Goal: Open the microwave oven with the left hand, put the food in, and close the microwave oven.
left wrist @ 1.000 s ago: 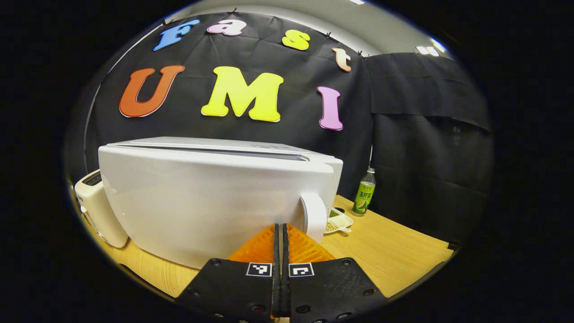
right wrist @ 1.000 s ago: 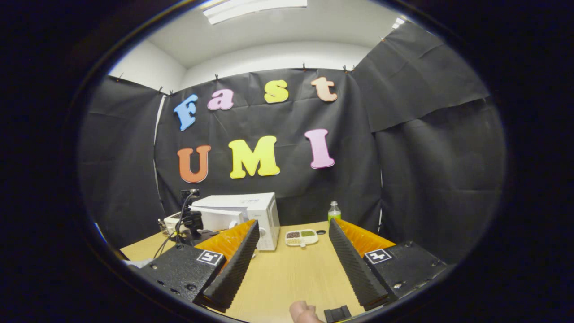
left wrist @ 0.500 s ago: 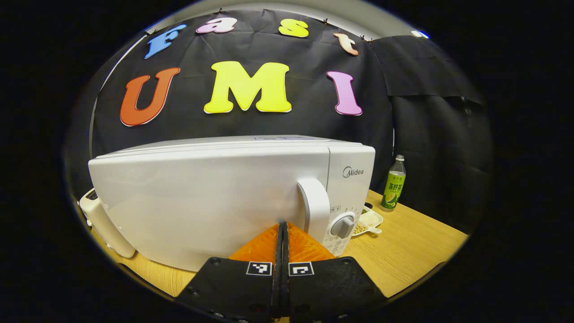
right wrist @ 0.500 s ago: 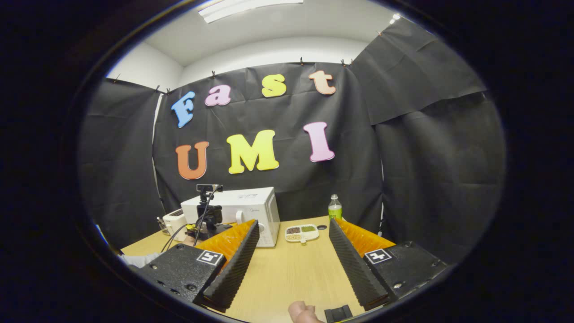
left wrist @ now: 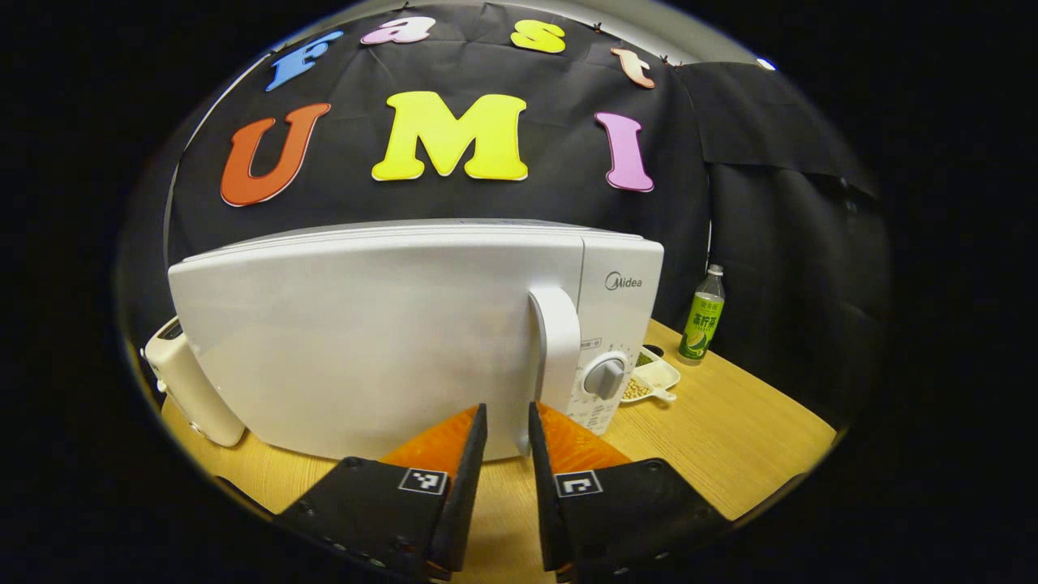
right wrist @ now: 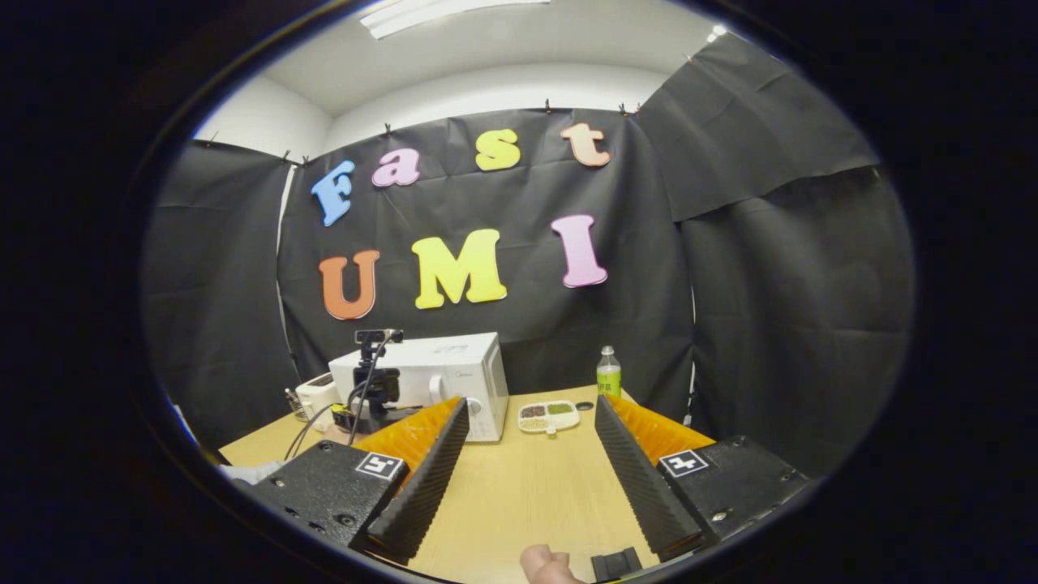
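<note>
Up close, left tongs (left wrist: 503,422) parted before microwave (left wrist: 405,324) handle (left wrist: 555,349) (door flush).

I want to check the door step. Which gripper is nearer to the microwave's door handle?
Left. The left gripper sits just below the door handle, jaws slightly apart. The right gripper waits far back over the table, jaws wide apart, the microwave distant.

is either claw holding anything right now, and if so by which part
Nothing is held. The left claw is open just in front of the white microwave oven's door handle; the right claw is open over the wooden table.
</note>
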`<move>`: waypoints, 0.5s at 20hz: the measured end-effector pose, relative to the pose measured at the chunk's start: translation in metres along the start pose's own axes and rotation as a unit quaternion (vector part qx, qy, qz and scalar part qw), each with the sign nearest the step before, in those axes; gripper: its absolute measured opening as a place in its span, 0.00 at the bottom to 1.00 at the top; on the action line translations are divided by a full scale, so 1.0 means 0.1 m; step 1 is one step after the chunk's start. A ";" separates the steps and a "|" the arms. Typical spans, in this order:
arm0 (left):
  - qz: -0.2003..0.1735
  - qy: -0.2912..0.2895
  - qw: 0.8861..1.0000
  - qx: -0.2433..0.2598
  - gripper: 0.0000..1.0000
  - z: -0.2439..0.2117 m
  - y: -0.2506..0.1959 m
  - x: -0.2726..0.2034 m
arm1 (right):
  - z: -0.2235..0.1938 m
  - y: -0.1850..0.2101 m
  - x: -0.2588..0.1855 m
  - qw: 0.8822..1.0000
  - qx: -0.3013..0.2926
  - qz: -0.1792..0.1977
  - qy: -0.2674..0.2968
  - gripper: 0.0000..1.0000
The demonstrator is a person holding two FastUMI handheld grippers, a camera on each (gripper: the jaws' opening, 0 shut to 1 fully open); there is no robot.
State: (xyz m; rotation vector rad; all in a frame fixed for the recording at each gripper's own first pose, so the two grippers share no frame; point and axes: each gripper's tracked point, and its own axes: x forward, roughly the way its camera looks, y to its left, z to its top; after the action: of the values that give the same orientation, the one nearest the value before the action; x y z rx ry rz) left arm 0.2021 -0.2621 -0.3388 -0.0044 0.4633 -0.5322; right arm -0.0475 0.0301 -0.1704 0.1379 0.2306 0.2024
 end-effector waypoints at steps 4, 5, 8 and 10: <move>0.060 -0.016 0.998 0.019 0.88 0.06 0.13 -0.53 | -0.04 0.06 0.00 1.000 0.001 0.001 0.005 1.00; 0.078 -0.024 0.996 0.025 0.95 0.10 0.16 -0.69 | -0.04 0.07 0.00 1.000 0.001 0.001 0.006 1.00; 0.081 -0.035 0.995 0.033 0.95 0.18 0.08 -1.17 | -0.03 0.09 -0.01 1.000 0.000 -0.004 0.007 0.99; 0.082 -0.051 0.995 0.030 0.95 0.25 0.08 -1.56 | 0.03 0.08 -0.03 1.000 -0.002 -0.014 0.001 1.00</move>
State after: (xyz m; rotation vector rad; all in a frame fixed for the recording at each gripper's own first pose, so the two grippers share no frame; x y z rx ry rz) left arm 0.0977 -0.1818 -0.2506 0.0634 0.3445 -0.3816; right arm -0.0507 0.0371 -0.1654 0.1298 0.2347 0.1750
